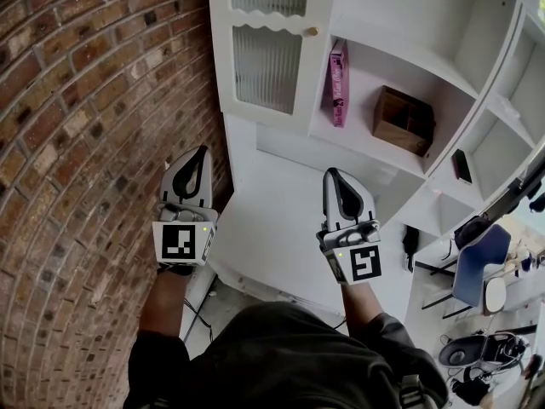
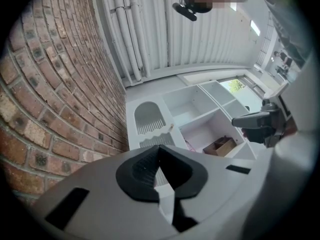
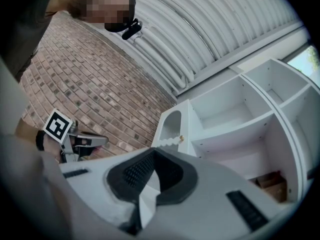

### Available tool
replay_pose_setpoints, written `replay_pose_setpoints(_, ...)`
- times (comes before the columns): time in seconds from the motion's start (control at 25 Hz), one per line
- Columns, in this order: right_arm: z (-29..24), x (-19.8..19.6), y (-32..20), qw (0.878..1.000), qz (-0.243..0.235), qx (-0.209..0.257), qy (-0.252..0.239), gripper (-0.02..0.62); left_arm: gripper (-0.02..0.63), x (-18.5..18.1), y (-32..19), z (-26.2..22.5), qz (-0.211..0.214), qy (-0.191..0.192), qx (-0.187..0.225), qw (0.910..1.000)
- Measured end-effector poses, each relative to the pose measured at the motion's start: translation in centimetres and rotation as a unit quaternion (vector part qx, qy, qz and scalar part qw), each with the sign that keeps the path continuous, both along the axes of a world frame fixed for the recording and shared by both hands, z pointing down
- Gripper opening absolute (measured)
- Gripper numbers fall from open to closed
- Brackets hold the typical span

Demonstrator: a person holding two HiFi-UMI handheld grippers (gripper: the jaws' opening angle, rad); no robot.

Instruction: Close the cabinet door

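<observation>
Two grippers are held up side by side in front of one white cabinet (image 1: 281, 220), neither touching it. The left gripper (image 1: 197, 156) has its fingers clenched on nothing, and the fingers of the right gripper (image 1: 338, 181) also meet with nothing between them.

The single cabinet door (image 1: 223, 49) stands open at the cabinet's left end, swung toward the brick wall (image 1: 77, 143). It has two ribbed glass panels and one small brass knob (image 1: 312, 31).

The open shelves hold one pink book (image 1: 338, 83) and one brown box (image 1: 404, 119).

The head view adds a blue chair (image 1: 477, 267) at lower right. The two gripper views add a ribbed white ceiling (image 3: 225, 29), and each also catches the other gripper.
</observation>
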State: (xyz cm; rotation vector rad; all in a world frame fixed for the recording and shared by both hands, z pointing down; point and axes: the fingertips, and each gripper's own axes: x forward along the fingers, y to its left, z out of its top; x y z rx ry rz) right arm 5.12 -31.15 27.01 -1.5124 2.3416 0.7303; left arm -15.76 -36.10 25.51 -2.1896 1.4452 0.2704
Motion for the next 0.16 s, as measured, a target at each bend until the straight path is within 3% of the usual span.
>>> replay_pose_setpoints(0.16,-0.06,-0.01,-0.18,1.000,0.000,0.001,0.001,0.000,0.002,0.04,-0.17,0.02,0.001,0.000,0.001,1.0000)
